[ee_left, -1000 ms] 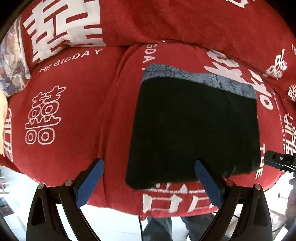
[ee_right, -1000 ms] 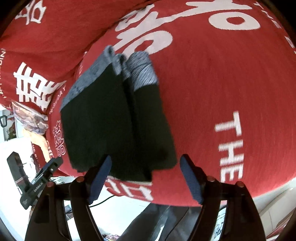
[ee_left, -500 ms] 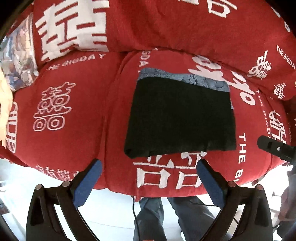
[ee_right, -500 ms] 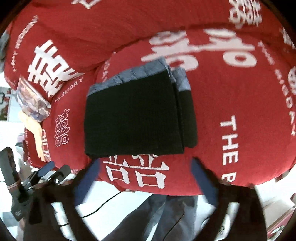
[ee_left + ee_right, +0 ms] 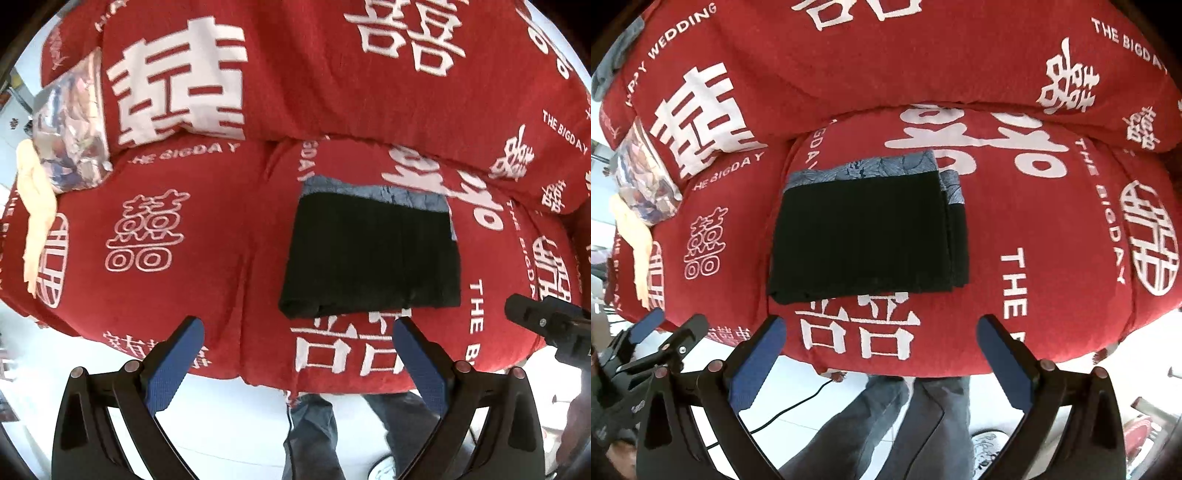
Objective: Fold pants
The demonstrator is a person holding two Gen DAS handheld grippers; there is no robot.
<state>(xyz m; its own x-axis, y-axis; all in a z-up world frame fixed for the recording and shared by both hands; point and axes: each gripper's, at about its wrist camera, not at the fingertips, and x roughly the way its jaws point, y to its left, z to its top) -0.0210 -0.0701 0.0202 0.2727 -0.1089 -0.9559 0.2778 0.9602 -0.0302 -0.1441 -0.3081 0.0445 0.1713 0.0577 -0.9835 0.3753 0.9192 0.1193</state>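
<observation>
In the left wrist view, the left gripper (image 5: 297,332) points steeply down from above the front edge of the red sofa cover (image 5: 192,236), its blue-padded fingers (image 5: 173,360) spread wide with nothing between them; the jaws are released. Past the fingertips, the folded pants (image 5: 369,254) lie flat on the right-hand seat cushion as a black rectangle, a grey patterned band along the edge nearest the backrest. They are apart from both fingers. To the right of the pants, at the frame's edge, the black tip of the right gripper (image 5: 546,321) shows over the front of the cushion. On the far left of the sofa cover rests a printed cushion (image 5: 70,125) with a pale yellow cloth (image 5: 37,214) hanging below it. Beneath the sofa's front edge stand the person's legs (image 5: 314,435) in grey trousers.

In the right wrist view, the right gripper (image 5: 879,334) looks straight down above the sofa's front edge, jaws released and wide, holding nothing. The pants (image 5: 864,236) lie on the cushion well clear of the fingertips, stacked layers showing along their right side. The left gripper (image 5: 661,339) appears at lower left, off the sofa's front corner. A black cable (image 5: 798,402) runs across the pale floor (image 5: 798,373) beside the person's legs.
</observation>
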